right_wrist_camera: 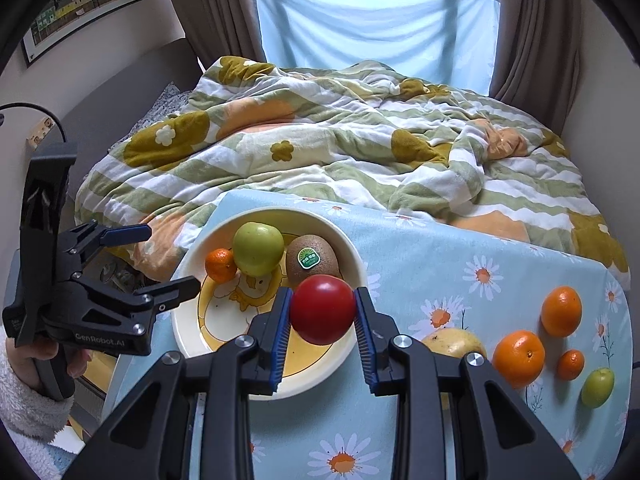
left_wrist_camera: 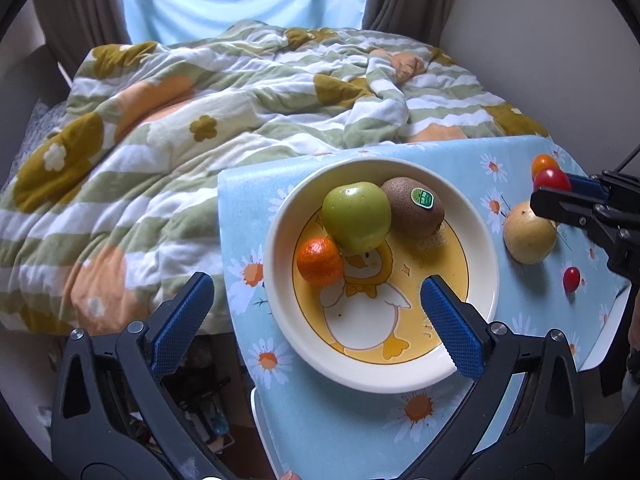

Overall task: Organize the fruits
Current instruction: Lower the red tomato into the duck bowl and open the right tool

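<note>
Notably, "GenRobot.AI" marks the wide-open, empty left gripper (right_wrist_camera: pixel 170 260); the right gripper (right_wrist_camera: pixel 322 312) clamps a red tomato (right_wrist_camera: pixel 322 309).

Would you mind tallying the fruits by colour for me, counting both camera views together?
Orange fruits: 4
Green fruits: 2
Red, large tomato and cherry tomato: 2
Brown kiwi: 1
Yellow fruit: 1
Total: 10
</note>
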`<state>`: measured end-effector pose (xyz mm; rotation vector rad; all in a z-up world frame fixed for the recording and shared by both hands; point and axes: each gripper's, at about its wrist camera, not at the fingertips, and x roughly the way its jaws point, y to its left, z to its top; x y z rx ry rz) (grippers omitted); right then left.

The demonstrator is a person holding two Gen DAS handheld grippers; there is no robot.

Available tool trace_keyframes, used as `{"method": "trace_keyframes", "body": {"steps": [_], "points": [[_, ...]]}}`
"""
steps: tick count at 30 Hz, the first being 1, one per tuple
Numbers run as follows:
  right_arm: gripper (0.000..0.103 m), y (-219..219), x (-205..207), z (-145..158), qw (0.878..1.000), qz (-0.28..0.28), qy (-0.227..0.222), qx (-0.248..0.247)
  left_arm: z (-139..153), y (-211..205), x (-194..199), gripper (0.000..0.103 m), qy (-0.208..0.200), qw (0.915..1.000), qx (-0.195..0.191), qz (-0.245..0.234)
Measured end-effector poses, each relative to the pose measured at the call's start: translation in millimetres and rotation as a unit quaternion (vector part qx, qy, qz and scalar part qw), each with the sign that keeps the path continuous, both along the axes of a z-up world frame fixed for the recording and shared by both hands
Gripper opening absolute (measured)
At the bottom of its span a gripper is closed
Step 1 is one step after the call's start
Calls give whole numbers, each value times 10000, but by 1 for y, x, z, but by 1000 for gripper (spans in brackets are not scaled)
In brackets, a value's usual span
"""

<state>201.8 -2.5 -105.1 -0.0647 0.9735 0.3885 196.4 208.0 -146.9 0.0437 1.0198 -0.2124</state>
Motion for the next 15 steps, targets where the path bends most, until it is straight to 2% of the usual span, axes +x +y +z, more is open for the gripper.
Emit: {"method": "trace_keyframes", "body": {"steps": [7, 15], "points": [[28, -2, 15, -7, 9994, 271, 187, 64, 0, -1, -21, 103, 146, 9993, 33, 353], [28, 4, 28, -34, 9968, 619, 511, 20, -4, -2, -36, 103, 272, 9961, -12, 843]]}}
